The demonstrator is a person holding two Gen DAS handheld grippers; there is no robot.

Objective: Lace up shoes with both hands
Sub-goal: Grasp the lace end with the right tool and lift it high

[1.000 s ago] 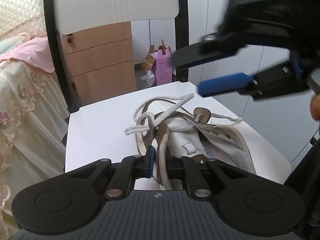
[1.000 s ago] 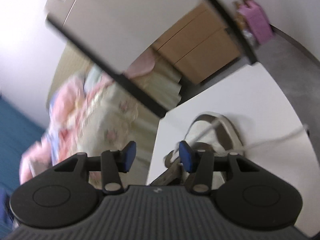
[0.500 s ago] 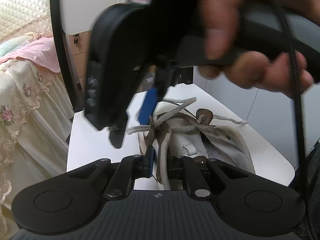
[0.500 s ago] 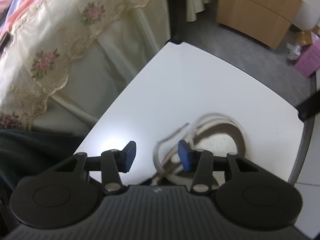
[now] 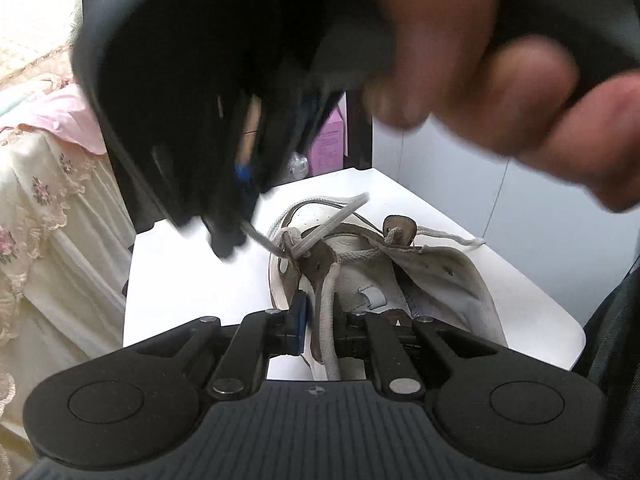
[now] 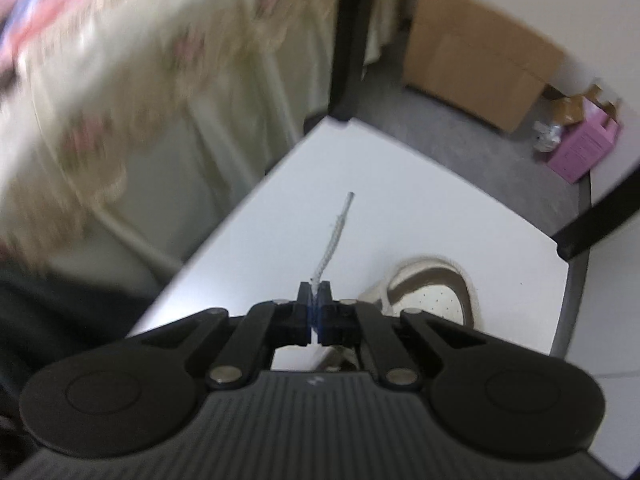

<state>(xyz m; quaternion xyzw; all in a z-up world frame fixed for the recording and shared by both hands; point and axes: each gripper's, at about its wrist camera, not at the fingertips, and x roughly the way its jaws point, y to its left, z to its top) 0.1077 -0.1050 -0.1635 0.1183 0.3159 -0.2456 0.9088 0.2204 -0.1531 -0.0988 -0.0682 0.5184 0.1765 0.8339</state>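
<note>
A white shoe with brown lining lies on a white chair seat, its grey-white lace threaded loosely through the top eyelets. My left gripper is shut on the shoe's near eyelet flap. My right gripper hangs blurred above the seat, left of the shoe, and pinches one lace end. In the right wrist view the right gripper is shut on that lace, whose tipped end sticks out forward over the seat. The shoe's toe lies just right of it.
A person's hand grips the right gripper's handle and fills the top of the left wrist view. A bed with a lace-trimmed cover stands to the left. Black chair posts, a wooden cabinet and a pink box stand behind.
My right gripper swung across to the left of the shoe, rolled over, and closed on the lace end. The left gripper kept its hold and stayed still.
</note>
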